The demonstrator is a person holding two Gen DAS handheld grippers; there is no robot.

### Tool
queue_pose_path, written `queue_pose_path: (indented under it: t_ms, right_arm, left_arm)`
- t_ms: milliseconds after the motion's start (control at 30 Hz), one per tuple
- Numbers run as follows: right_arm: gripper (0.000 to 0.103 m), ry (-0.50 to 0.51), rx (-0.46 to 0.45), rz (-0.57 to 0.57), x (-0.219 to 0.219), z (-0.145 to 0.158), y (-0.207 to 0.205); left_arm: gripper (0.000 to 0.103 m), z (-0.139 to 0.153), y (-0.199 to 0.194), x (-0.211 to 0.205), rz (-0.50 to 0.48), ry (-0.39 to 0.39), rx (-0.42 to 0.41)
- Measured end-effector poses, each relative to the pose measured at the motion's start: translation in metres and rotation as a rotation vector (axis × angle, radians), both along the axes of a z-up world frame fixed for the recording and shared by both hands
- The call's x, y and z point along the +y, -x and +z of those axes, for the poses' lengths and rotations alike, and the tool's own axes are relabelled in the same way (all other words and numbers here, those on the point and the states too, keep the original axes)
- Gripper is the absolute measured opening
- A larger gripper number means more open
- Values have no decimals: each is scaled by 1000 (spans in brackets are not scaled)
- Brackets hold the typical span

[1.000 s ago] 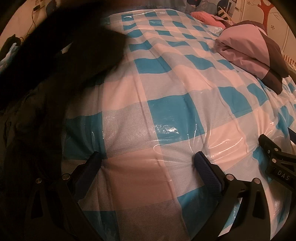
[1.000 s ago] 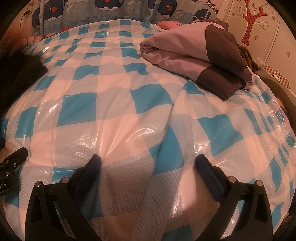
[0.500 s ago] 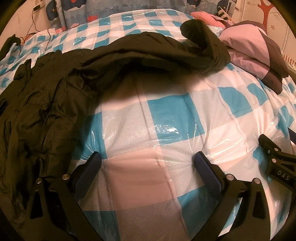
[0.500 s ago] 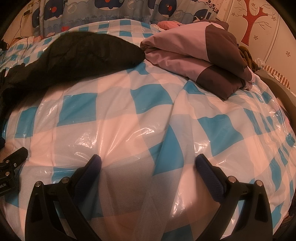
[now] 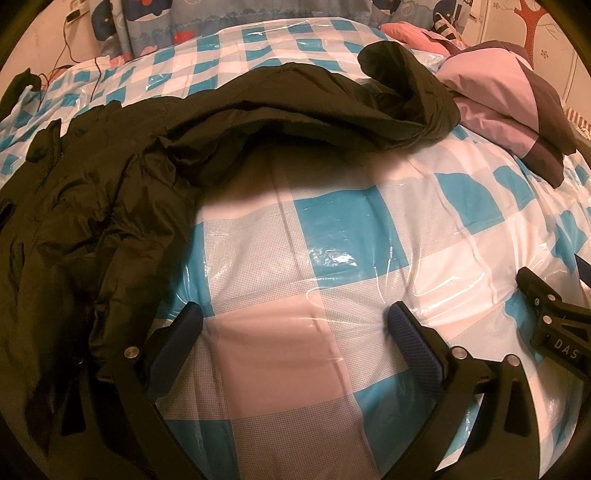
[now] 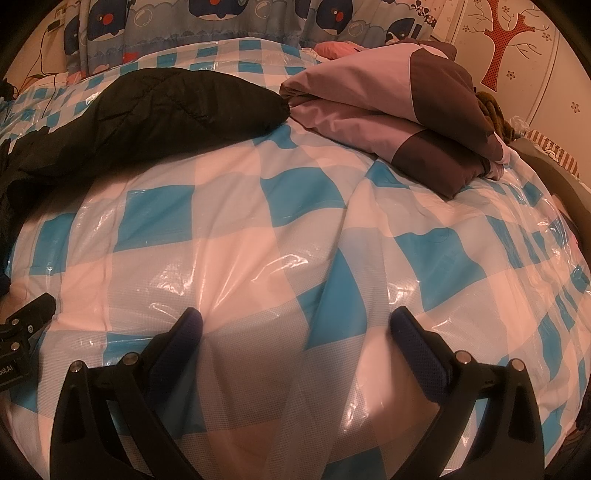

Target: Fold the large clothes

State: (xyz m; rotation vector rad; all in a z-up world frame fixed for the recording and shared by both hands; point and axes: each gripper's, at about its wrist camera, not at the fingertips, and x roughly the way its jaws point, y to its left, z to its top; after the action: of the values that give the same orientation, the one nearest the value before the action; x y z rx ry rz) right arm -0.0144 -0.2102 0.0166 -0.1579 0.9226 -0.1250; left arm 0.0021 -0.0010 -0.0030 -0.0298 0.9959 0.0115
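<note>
A large dark quilted jacket [image 5: 122, 177] lies crumpled on the bed, along the left and far side in the left wrist view, one sleeve end reaching toward the pink garment. It also shows in the right wrist view [image 6: 159, 110] at the upper left. My left gripper [image 5: 295, 321] is open and empty over the checked cover, its left finger beside the jacket's edge. My right gripper [image 6: 295, 325] is open and empty over bare cover, apart from the jacket.
A folded pink and brown garment [image 6: 399, 110] lies at the far right of the bed [image 6: 295, 192], also in the left wrist view [image 5: 509, 96]. The blue-white checked cover is under shiny plastic. A cartoon curtain [image 6: 221, 22] hangs behind. The right gripper's body [image 5: 554, 332] shows at right.
The dark jacket has landed and spread across the bed's left and far side, its sleeve end now next to the pink garment. Both grippers have stayed in place and open.
</note>
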Motion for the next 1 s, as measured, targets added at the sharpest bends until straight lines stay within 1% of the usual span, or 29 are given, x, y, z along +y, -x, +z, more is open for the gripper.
queue_pose_path:
  t_ms: [300,433,533,567,600,633,667,700,733,767,800,833,867,900,933,967,1000]
  right_arm:
    - [98,0,0,-1,0,0,0]
    - [98,17,-8,0,-2,-1,-2]
    - [98,-11,-7,-1,-7,-1,-3]
    - [98,-31,2,-1,-10,0,-3]
    - [98,-51,29,-3,-13,1,-6]
    - [98,-63,64,3,-14,6,-8]
    - [98,-85,81,0,-13,13,-4]
    - [98,-130,40,-2,-13,28,11]
    - [97,-170,-32,11,-10,46,32]
    - [98,-187,-107,32,1,64,61]
    - [98,-178,-145,49,8,74,76]
    - [98,-177,-203,81,21,92,103]
    - [98,-185,-227,99,29,102,119]
    - [98,-208,-245,132,44,114,139]
    - [98,-236,-247,173,58,123,151]
    - [98,-255,-249,203,69,129,160]
    - [98,-275,-251,237,89,138,171]
  left_arm:
    - [96,0,-1,0,0,2,0]
    - [96,0,-1,0,0,1,0]
    - [96,1,-1,0,2,1,-4]
    - [96,1,0,-1,2,-3,-6]
    - [96,1,-1,-1,1,-7,-3]
    - [96,2,-1,-1,5,-7,3]
    - [96,4,-1,-1,4,-7,28]
    - [96,9,-4,0,-40,2,101]
    - [96,21,-2,5,-45,46,127]
    - [96,41,10,9,-58,77,86]
    - [96,61,24,11,-75,70,23]
    - [96,90,46,15,-75,14,-62]
    - [96,107,61,19,-66,-35,-106]
    - [96,132,83,30,-61,-82,-153]
    - [96,151,102,47,-80,-66,-180]
    - [96,166,120,69,-78,-42,-202]
    - [96,178,136,93,-50,-27,-230]
